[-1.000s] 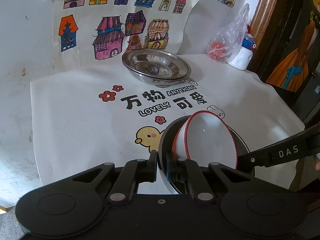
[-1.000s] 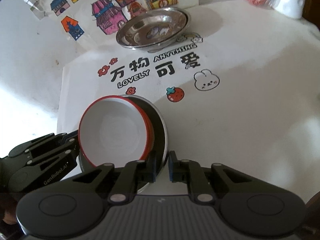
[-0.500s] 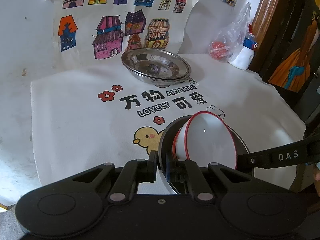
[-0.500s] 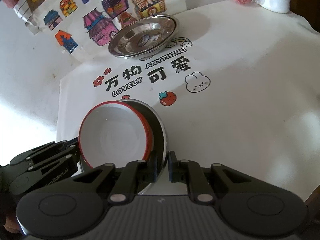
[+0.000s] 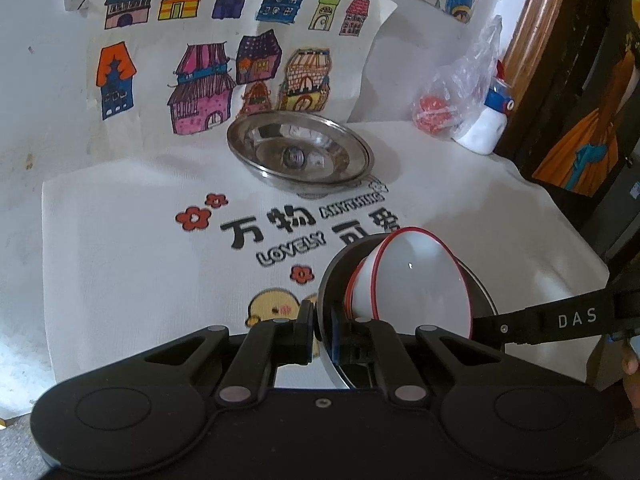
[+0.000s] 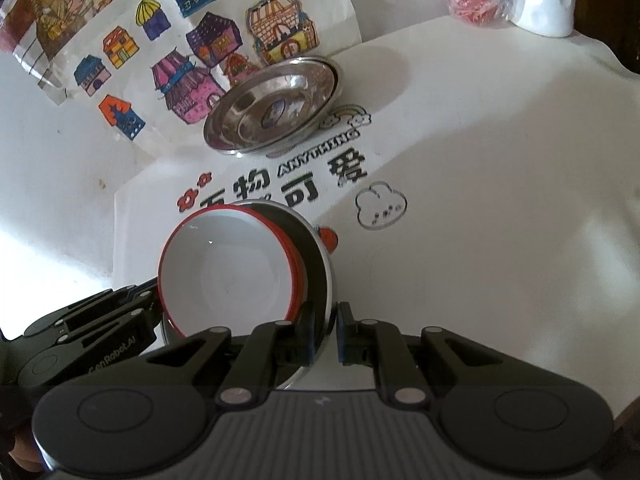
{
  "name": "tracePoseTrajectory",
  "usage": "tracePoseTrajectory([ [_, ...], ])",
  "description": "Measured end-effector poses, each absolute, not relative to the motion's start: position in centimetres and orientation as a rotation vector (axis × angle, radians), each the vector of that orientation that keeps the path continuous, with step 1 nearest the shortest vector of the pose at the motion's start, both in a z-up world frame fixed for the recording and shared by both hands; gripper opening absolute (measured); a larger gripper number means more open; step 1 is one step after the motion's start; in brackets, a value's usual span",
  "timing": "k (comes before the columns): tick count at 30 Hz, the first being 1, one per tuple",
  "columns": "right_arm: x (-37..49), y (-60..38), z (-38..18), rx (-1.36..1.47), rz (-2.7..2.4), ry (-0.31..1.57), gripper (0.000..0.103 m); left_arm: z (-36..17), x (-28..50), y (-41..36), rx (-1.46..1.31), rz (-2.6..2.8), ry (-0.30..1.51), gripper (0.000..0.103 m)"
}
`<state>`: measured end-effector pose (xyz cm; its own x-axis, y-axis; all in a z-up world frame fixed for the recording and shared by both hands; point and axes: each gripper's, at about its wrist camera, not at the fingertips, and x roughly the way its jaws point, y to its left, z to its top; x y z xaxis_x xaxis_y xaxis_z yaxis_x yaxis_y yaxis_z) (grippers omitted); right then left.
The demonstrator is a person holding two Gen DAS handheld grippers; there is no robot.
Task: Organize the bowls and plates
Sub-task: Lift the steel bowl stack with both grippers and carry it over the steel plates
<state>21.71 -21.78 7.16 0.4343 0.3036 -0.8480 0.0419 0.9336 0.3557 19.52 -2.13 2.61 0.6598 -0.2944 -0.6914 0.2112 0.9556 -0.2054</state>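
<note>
Compared with a second ago, the left tongs (image 5: 322, 330) have not shifted and remain clenched on the near rim of the steel plate (image 5: 332, 280). The right tongs (image 6: 324, 330) stay clamped on the plate's opposite rim, but their view has slid and rolled a little, so the printed cloth (image 6: 480, 200) sits more slanted. Between both tongs the plate is held tilted above the cloth, and white bowls with red rims (image 6: 224, 276), nested together, rest inside it, leaning to one side. Farther back, a second steel dish (image 5: 300, 152) stands on the cloth at the counter's far part, just before the sheet of coloured house drawings (image 5: 200, 60).
</note>
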Motion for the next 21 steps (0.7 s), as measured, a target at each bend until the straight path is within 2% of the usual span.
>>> tracePoseTrajectory([
  [8,24.6,-22.9,6.7,0.372,0.171,1.064,0.012,3.3,22.1,-2.3,-0.121,-0.276,0.78,0.007],
  [21,33.9,-23.8,7.7,0.366,0.201,0.983,0.012,6.5,30.1,-2.6,-0.112,-0.214,0.687,0.005],
])
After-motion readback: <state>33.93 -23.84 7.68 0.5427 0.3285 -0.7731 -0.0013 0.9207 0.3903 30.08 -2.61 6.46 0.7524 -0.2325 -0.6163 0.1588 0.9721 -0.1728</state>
